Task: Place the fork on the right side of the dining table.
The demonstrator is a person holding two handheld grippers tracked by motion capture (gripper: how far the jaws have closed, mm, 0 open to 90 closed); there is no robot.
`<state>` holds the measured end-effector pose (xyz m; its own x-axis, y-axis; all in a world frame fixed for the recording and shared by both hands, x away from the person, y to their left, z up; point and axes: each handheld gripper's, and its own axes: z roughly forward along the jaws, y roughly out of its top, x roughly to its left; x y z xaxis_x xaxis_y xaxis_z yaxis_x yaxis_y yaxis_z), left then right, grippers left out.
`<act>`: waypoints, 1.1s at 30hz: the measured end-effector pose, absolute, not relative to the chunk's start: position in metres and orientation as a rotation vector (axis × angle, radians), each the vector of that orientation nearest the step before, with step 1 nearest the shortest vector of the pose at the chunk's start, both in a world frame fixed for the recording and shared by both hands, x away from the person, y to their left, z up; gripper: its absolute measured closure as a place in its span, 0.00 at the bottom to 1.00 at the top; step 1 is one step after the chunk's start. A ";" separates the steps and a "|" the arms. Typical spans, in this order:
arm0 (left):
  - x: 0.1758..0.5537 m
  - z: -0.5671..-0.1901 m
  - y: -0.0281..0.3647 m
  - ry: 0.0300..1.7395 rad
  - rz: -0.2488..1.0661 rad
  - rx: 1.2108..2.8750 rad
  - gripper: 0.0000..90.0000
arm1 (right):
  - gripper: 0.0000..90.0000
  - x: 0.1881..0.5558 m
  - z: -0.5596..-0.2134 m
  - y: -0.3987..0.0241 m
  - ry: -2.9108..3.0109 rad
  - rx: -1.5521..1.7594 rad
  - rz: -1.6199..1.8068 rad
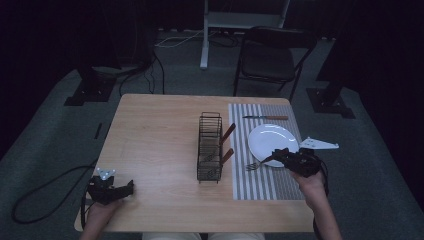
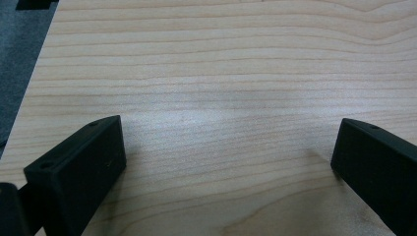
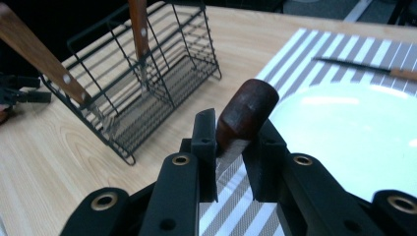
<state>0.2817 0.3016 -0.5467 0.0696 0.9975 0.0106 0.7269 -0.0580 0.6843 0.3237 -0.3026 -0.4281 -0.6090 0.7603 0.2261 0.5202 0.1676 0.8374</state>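
The right gripper (image 1: pixel 280 156) clamps a fork (image 1: pixel 256 164) by its wooden handle, near the bench's right edge beside the plate (image 1: pixel 272 140). Lower it flat and level before letting go. The left gripper (image 1: pixel 127 188) rests wide apart at the near-left corner.

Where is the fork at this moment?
In the high view the fork is on the table's right side, held by its wooden handle in the right gripper, over the striped placemat beside the white plate.

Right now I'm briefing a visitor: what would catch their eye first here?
The right gripper, shut on a wooden-handled fork over the striped placemat, beside the white plate. Mid-table, a black wire rack holds two more wooden handles. The left gripper rests open on bare wood.
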 end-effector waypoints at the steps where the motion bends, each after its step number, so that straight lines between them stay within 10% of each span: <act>1: 0.282 -0.547 0.302 1.709 0.688 1.840 0.00 | 0.85 0.323 -0.431 -0.303 2.199 1.248 1.413; 33: 0.281 -0.547 0.301 1.712 0.689 1.838 0.00 | 0.77 0.308 -0.469 -0.343 2.182 1.399 1.496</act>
<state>0.2811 0.3014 -0.5467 0.0669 0.9977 0.0111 0.7272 -0.0563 0.6841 0.3079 -0.3432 -0.4689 -0.5546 0.7518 0.3566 0.6036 0.0685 0.7943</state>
